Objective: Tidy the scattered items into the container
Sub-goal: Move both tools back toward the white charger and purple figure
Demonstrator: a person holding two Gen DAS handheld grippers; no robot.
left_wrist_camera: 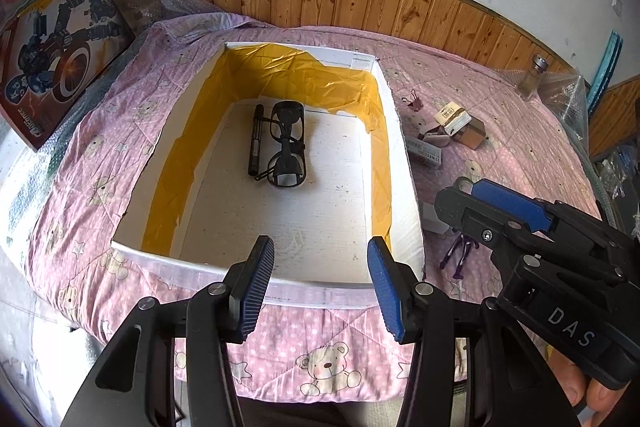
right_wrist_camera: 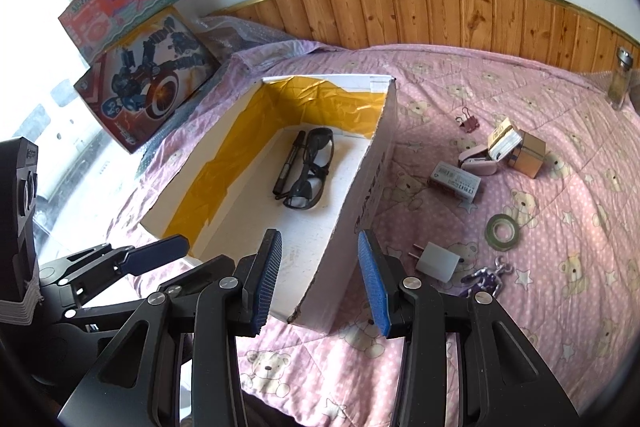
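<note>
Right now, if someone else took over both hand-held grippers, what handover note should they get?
Left hand-held gripper: open, empty, at the box's near edge.
Right hand-held gripper: open, empty, over the box's near right corner.
Done: glasses and black pen lie in the white box.
Left on the quilt, right of the box: plug adapter, tape roll, purple chain, flat carton, stapler, small boxes, binder clip.

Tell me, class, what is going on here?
A person holds two grippers, both open and empty, over a pink quilt. The white box already holds glasses and a black pen. A tape roll, plug adapter and small boxes still lie scattered outside.
</note>
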